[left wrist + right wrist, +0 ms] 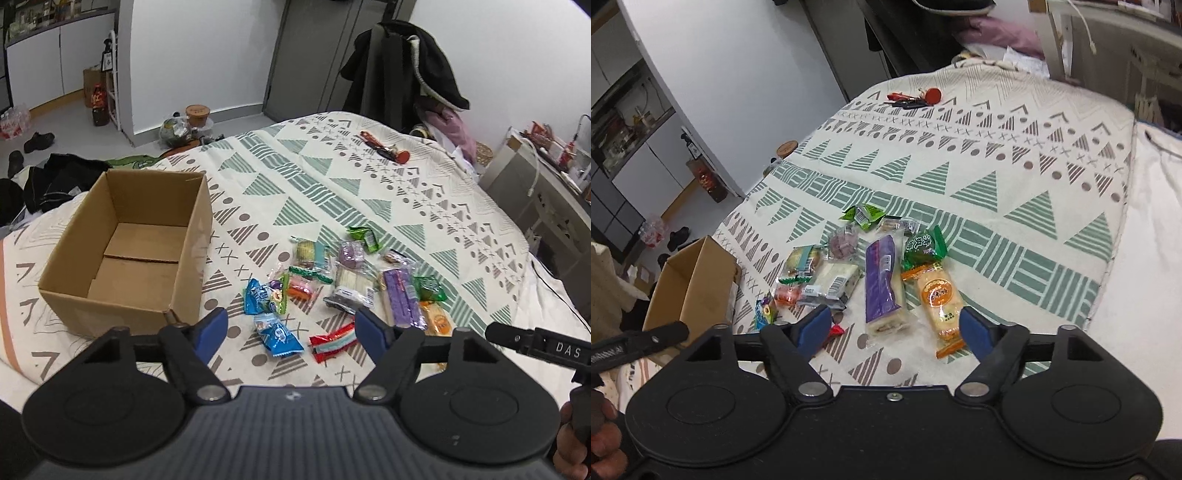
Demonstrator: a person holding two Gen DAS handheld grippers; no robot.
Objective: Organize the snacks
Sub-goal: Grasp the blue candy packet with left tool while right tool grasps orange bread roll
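Several wrapped snacks lie loose on a patterned bedspread [295,177]. An open, empty cardboard box [125,251] stands to their left; it also shows in the right wrist view [690,288]. My left gripper [291,328] is open and empty, hovering above a blue packet [279,334] and a red packet [332,341]. My right gripper [894,326] is open and empty, above a long purple bar [882,280] and an orange rice-cracker pack [940,299]. Green packets [864,214] lie further back.
A red bunch of keys [384,147] lies far back on the bed. Dark clothes hang behind the bed [406,70]. A white desk with clutter [546,173] stands at right. Bottles and bags sit on the floor [99,107] at left.
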